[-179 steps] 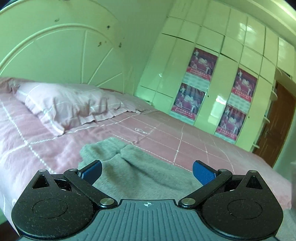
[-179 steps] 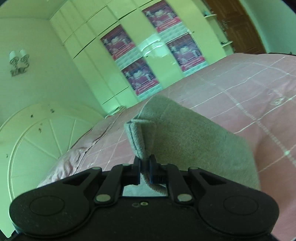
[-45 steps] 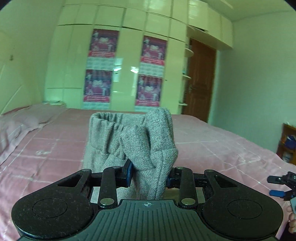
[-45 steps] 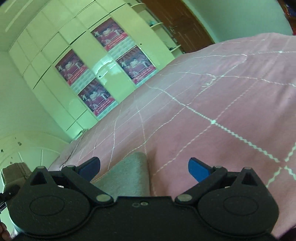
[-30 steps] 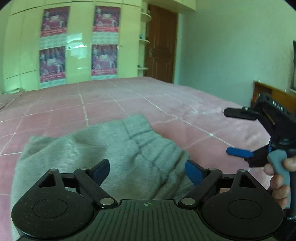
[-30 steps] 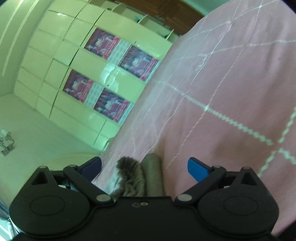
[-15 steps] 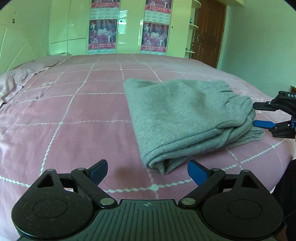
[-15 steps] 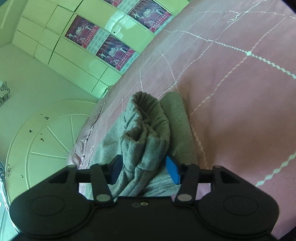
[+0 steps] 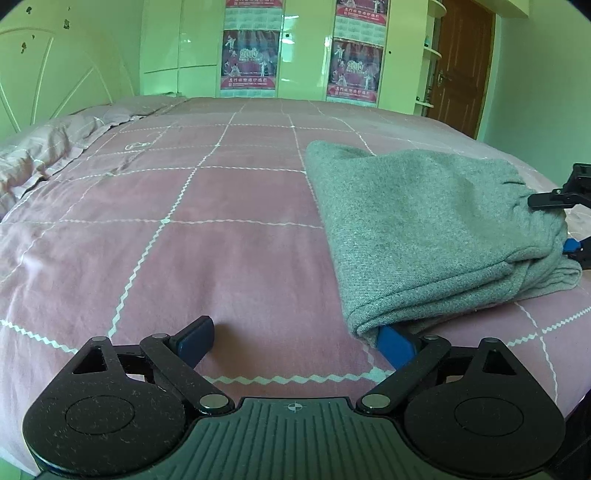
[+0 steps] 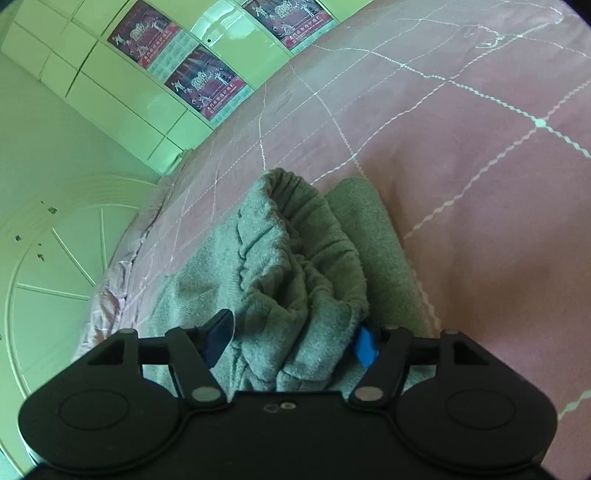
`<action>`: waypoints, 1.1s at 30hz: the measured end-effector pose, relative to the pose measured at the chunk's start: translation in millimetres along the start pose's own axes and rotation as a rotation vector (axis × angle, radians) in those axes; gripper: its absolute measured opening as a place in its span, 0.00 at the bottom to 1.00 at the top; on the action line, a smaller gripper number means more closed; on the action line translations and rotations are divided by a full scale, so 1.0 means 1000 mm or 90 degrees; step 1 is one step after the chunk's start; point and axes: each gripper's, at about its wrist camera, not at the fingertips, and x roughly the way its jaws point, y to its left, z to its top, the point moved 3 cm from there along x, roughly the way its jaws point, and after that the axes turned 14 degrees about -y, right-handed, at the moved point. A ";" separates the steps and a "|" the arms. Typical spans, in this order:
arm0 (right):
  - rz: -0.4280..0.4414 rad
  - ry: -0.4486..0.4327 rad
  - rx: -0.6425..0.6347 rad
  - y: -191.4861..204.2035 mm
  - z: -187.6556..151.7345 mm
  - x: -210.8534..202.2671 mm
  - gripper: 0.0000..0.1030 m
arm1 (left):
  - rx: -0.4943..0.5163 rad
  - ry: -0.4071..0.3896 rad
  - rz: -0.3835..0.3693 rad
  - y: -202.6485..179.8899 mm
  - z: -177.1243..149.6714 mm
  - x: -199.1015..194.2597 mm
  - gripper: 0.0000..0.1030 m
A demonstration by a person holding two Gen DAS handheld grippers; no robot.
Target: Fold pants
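Gray pants (image 9: 417, 225) lie folded in bundle on pink checked bed cover (image 9: 184, 229), near bed's edge. My left gripper (image 9: 295, 341) low over cover, jaws spread wide; one blue pad tucked at bundle's near corner, nothing pinched. My right gripper (image 10: 291, 338) at waistband end; jaws just been opening, bunched waistband between them, pads not pressing.

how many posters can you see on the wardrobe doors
4 in the left wrist view: lower left poster, one above it cut by the frame top, lower right poster, one above it. The right wrist view shows four too, likely the same. More may be hidden.
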 end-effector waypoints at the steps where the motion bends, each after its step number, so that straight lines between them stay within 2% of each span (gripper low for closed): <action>1: -0.015 0.001 -0.025 0.005 0.000 0.003 0.52 | -0.001 0.004 0.002 -0.005 0.006 0.012 0.91; 2: -0.024 0.004 -0.055 0.012 0.000 0.006 0.32 | -0.001 0.006 0.005 -0.005 0.005 0.013 0.93; 3: -0.020 0.005 -0.085 0.021 0.001 0.006 0.26 | -0.002 0.008 0.010 -0.008 0.010 0.022 0.94; 6: 0.079 -0.044 -0.129 0.056 0.016 -0.016 0.23 | -0.005 0.016 0.021 -0.010 0.022 0.047 0.96; 8: 0.147 -0.099 -0.124 0.074 0.034 -0.040 0.23 | -0.001 0.017 0.026 -0.011 0.020 0.046 0.97; 10: 0.186 -0.155 -0.107 0.075 0.048 -0.062 0.23 | 0.000 0.014 0.021 -0.013 0.020 0.044 1.00; 12: 0.156 -0.165 -0.103 0.053 0.044 -0.069 0.23 | 0.003 0.012 0.018 -0.014 0.019 0.043 1.00; 13: 0.126 -0.153 -0.091 0.033 0.036 -0.062 0.23 | 0.004 0.014 0.020 -0.015 0.018 0.042 1.00; 14: 0.080 -0.117 -0.057 0.007 0.027 -0.048 0.23 | 0.006 0.016 0.023 -0.015 0.018 0.043 1.00; 15: 0.005 -0.060 -0.017 -0.025 0.016 -0.028 0.23 | 0.008 0.017 0.025 -0.015 0.017 0.043 1.00; 16: -0.024 -0.025 0.028 -0.050 0.005 -0.017 0.23 | 0.010 0.016 0.024 -0.014 0.019 0.046 1.00; 18: 0.025 -0.048 0.090 -0.065 0.003 -0.023 0.24 | 0.011 0.016 0.025 -0.016 0.019 0.045 1.00; 28: 0.032 -0.031 0.050 -0.049 0.011 -0.024 0.29 | 0.015 0.017 0.036 -0.019 0.020 0.048 1.00; 31: 0.032 -0.019 0.041 -0.046 0.011 -0.022 0.36 | 0.018 0.016 0.037 -0.019 0.019 0.048 1.00; 33: 0.039 -0.022 0.060 -0.047 0.013 -0.027 0.49 | 0.019 0.015 0.038 -0.019 0.019 0.048 1.00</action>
